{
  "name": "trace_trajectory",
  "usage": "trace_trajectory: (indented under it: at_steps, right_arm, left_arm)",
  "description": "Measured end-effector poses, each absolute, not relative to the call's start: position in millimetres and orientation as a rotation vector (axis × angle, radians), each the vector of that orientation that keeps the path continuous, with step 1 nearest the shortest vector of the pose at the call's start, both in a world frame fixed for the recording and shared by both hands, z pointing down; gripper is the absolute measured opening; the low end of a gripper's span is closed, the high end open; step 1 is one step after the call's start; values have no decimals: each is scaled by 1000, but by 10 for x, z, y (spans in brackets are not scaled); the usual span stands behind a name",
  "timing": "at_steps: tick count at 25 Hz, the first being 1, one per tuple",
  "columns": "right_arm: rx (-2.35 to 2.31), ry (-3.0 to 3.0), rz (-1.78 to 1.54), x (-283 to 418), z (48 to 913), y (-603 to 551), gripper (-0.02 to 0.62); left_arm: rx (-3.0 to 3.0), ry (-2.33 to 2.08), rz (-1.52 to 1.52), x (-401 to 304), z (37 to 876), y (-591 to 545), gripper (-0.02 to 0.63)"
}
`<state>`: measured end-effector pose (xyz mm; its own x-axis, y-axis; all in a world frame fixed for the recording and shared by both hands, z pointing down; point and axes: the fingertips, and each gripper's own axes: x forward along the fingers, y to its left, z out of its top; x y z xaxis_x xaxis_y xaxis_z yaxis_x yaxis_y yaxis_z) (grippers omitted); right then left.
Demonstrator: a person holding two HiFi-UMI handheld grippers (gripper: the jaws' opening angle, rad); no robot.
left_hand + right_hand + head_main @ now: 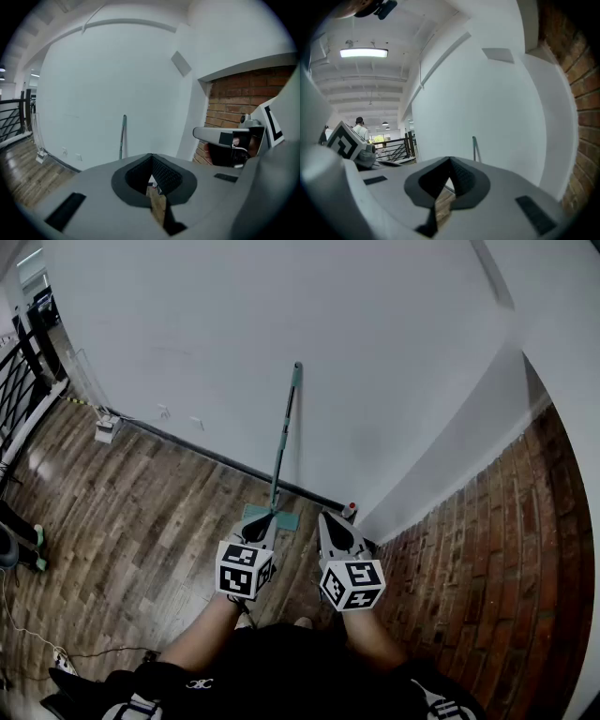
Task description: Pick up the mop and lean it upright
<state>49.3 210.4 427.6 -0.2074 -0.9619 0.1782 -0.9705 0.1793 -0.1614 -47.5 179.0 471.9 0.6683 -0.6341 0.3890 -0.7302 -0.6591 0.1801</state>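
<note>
A mop (282, 434) with a teal handle stands upright, leaning against the white wall (281, 324); its flat teal head (272, 516) rests on the wood floor at the wall's foot. In the left gripper view the mop handle (123, 137) rises beyond the jaws; in the right gripper view the handle (475, 148) shows the same way. My left gripper (260, 525) hangs just short of the mop head, jaws shut, holding nothing. My right gripper (335, 532) is beside it to the right, jaws shut and empty. Neither touches the mop.
A brick wall (487, 549) runs along the right and meets the white wall at a corner. A small red-topped object (350, 510) sits at that corner. A white box (107, 428) lies by the baseboard at left, with a black railing (19, 381) beyond.
</note>
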Motion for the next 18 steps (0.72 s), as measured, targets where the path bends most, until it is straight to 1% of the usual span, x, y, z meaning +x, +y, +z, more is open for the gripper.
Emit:
trace_trajectory:
  at_steps: [9,18]
  right_arm:
    - [1964,-2379,389,388,4270,2148,14]
    - [1910,-2370,372,-42,4299,2046,14]
  left_arm:
    - [2567,-1066,418,-540,4730,1864,-5]
    - [2557,-1028,377,-819,4797,1767,-5]
